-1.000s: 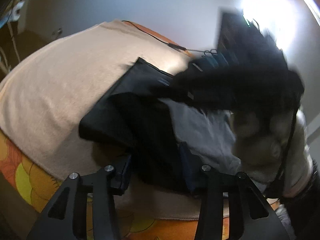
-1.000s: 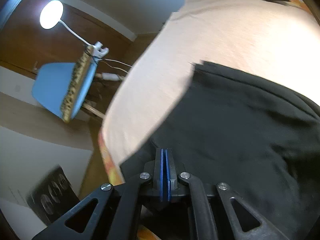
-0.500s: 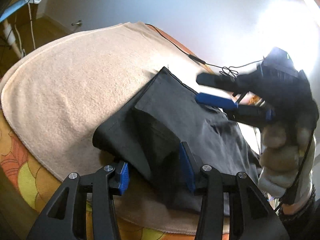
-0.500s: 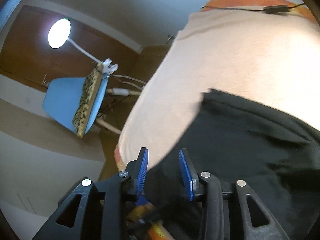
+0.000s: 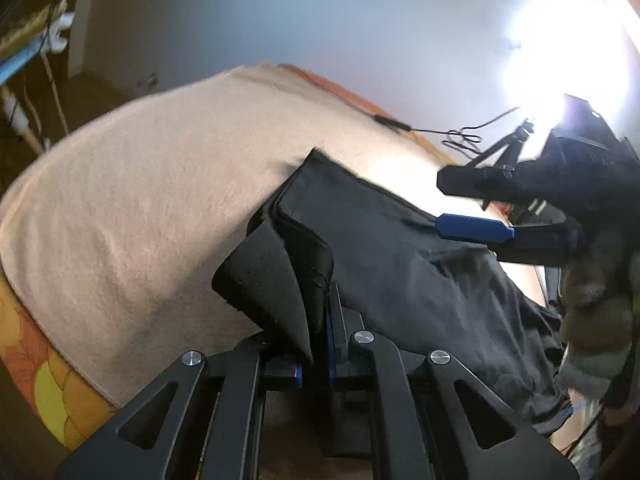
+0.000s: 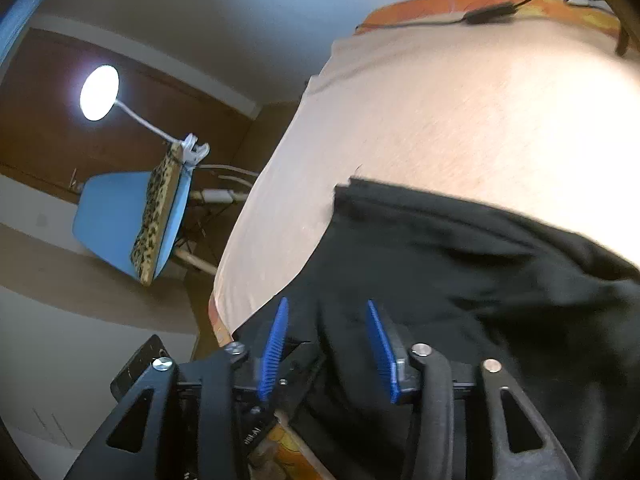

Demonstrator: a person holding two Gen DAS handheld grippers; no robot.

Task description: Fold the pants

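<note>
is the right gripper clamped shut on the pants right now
No, the right gripper is open, its blue pads apart over the black pants.

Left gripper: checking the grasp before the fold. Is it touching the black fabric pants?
Touching. Left wrist view shows the left gripper shut on a raised fold of the black fabric pants.

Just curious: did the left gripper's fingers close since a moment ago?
Yes. The left gripper has pinched shut on the black pants, lifting a fold off the beige blanket.
</note>
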